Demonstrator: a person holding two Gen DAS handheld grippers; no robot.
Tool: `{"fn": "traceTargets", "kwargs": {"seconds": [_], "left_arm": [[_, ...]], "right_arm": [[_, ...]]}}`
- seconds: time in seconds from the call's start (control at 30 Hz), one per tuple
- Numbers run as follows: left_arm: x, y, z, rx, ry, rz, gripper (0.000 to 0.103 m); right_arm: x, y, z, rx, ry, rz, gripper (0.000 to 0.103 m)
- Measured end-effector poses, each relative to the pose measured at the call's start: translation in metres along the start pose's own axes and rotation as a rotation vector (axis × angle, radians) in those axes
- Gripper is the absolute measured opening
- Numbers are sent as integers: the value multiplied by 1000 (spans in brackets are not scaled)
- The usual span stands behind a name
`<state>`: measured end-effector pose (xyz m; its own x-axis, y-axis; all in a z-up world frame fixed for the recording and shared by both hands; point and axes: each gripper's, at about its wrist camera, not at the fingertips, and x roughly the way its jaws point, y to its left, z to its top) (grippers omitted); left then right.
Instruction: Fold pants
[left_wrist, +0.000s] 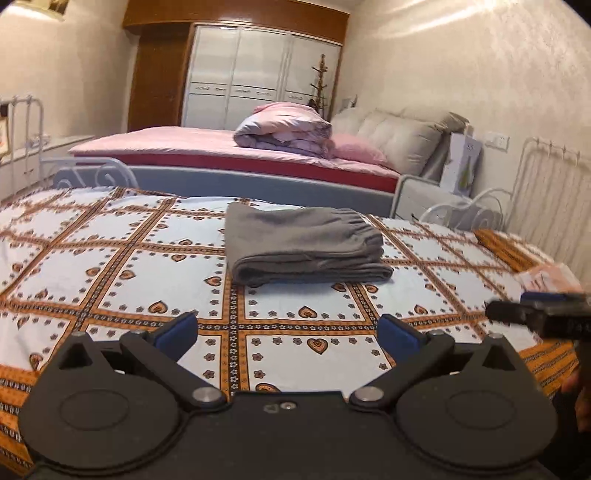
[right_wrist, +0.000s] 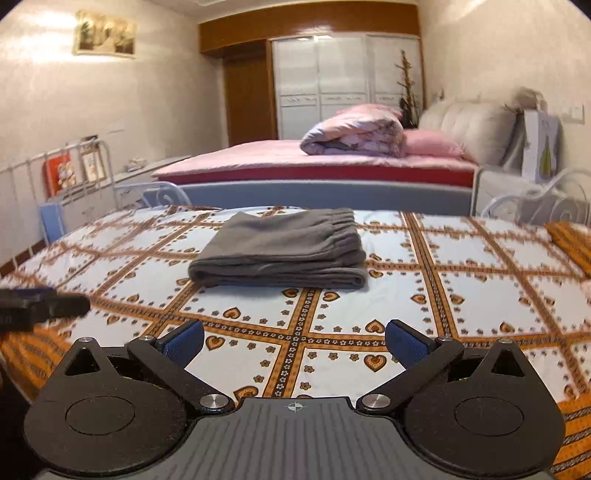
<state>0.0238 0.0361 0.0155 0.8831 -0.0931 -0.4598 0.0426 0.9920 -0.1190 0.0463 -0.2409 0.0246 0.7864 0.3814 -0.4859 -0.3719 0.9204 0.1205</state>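
Observation:
Grey pants (left_wrist: 304, 245) lie folded in a compact stack on the patterned bedspread (left_wrist: 110, 258), elastic waistband on top at the right. They show in the right wrist view too (right_wrist: 280, 251). My left gripper (left_wrist: 288, 334) is open and empty, held above the bedspread well short of the pants. My right gripper (right_wrist: 295, 338) is also open and empty, at a similar distance from the pants. The right gripper's tip shows at the right edge of the left wrist view (left_wrist: 535, 314), and the left gripper's tip shows at the left edge of the right wrist view (right_wrist: 44, 302).
White metal bed rails (left_wrist: 546, 184) stand at the far corners. Behind is a second bed (left_wrist: 221, 147) with a rolled pink quilt (left_wrist: 284, 129), pillows and a white wardrobe (left_wrist: 258, 74). A shelf rack (right_wrist: 74, 173) stands left.

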Motion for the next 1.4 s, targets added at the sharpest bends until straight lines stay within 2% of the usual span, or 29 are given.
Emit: {"fn": "traceTargets", "kwargs": {"seconds": [0.17, 0.4, 1.4], "left_arm": [[5, -8, -4, 25, 13, -21, 97], [4, -11, -5, 38, 20, -39, 97], [2, -12, -3, 57, 2, -42, 97]], "right_arm": [[7, -8, 5, 49, 14, -6, 103], [6, 7, -1, -40, 23, 9, 103], [12, 4, -3, -33, 45, 9, 103]]}}
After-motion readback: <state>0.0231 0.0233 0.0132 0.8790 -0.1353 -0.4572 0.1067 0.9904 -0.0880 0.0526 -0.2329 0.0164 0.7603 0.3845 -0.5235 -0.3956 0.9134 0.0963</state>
